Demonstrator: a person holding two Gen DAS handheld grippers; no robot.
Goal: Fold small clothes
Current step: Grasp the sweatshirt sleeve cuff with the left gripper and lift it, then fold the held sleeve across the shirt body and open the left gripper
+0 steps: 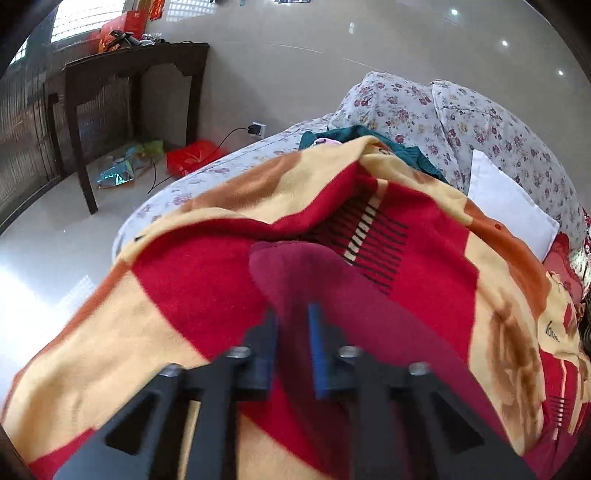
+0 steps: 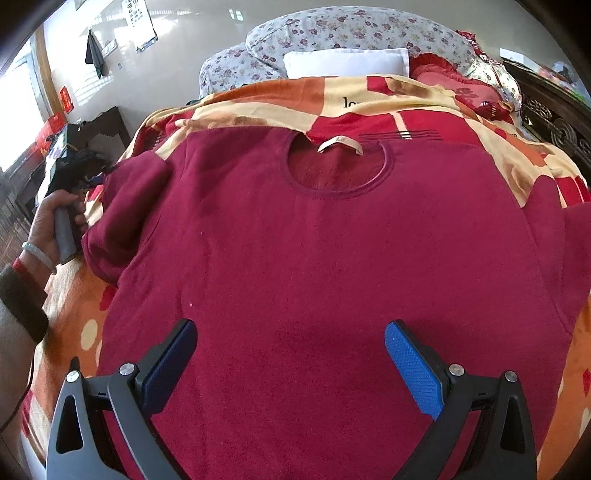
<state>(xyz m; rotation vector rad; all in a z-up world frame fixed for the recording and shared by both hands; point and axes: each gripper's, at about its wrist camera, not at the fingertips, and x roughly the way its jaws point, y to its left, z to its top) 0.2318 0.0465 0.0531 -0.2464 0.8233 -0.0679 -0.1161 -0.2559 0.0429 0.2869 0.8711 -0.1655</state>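
Item: shirt (image 2: 295, 258), maroon fleece, soft, limp, light. My left tongs (image 1: 293, 317) pinch its sleeve (image 1: 295, 266); right tongs (image 2: 290, 345) spread above the hem, where I'd grip next.

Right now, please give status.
Left gripper shut on sweater sleeve; right gripper open above sweater. Sweater flat on blanket. Nothing in the way.

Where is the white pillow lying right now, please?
In the right wrist view the white pillow lies at the top centre, behind the blanket and against the floral bedding, left of a red cushion.
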